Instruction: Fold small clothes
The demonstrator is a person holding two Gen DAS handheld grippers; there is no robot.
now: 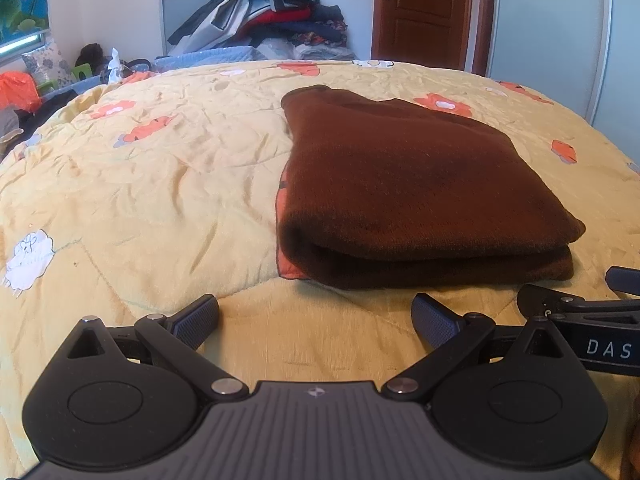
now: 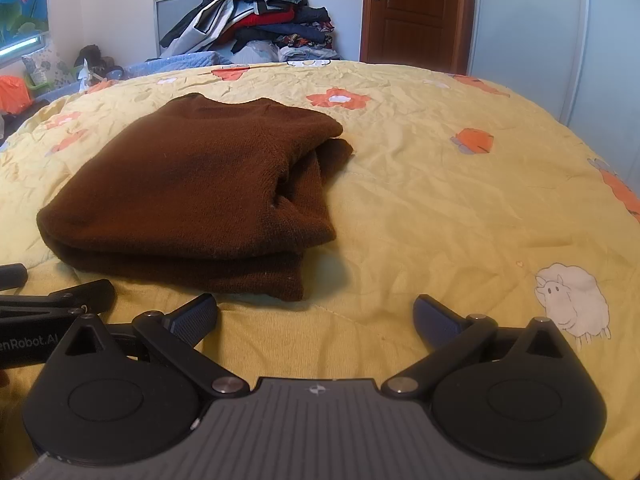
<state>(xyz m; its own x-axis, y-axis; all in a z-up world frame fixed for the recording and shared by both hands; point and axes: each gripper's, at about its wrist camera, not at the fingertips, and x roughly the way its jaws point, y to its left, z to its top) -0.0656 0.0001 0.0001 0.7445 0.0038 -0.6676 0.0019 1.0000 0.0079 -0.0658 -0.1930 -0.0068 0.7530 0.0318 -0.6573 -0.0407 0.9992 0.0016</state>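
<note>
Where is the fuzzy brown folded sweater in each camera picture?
Left wrist view: the brown folded knit sweater lies right of centre on the yellow flowered quilt, beyond the open left gripper.
Right wrist view: the sweater lies left of centre, beyond the open right gripper.
Shared landmark: the brown wooden door stands behind the bed in both views.

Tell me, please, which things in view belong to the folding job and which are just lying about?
Part of the job:
brown sweater, folded on the quilt
left claw, open
right claw, open

Just lying about:
clothes pile behind the bed
orange bag
door
wardrobe
</note>
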